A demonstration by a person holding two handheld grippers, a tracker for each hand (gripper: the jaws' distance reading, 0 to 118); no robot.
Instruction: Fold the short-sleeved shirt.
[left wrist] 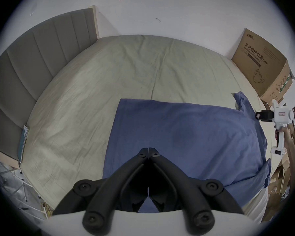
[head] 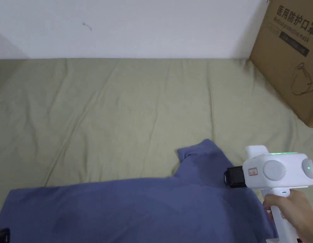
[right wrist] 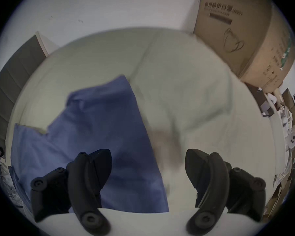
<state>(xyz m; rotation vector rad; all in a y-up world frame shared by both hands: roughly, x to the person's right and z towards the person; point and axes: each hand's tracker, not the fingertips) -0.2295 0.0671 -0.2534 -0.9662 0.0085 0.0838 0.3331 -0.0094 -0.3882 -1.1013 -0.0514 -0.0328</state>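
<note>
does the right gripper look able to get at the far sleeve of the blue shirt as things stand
Probably yes. The right gripper is open above the blue shirt near its shoulder, and the far sleeve lies flat on the green sheet with nothing over it. The cardboard box stands off to the side.

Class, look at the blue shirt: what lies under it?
The blue shirt lies spread on the pale green bedsheet, which shows all around it. Whatever may lie beneath the cloth itself is covered.

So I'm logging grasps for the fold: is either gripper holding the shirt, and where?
Nothing is held. The right gripper is open above the shirt's edge; the left gripper is shut with no cloth visible between its tips.
</note>
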